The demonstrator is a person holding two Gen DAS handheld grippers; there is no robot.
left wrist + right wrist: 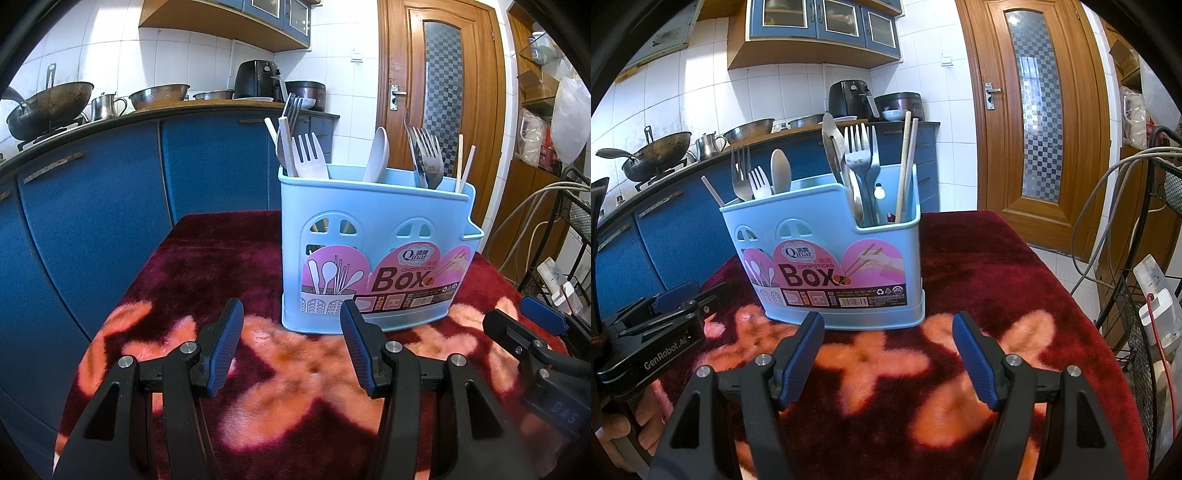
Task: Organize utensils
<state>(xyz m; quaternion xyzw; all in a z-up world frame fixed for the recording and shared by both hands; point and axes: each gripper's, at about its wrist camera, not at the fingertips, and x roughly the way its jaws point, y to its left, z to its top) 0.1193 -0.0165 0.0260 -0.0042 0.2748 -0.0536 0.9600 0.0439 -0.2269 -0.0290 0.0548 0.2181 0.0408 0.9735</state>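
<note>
Utensils fill the blue box (376, 254) standing right of centre on the table (207, 258); left gripper (291, 347) gapes empty below it. Right view: box (827, 258) centre-left, right gripper (888, 354) wide, empty.

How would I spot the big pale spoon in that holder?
Find the light blue plastic utensil box standing on the dark red floral cloth. Near its middle, one pale plastic spoon stands bowl-up, alone between the white plastic fork and the metal forks.
</note>
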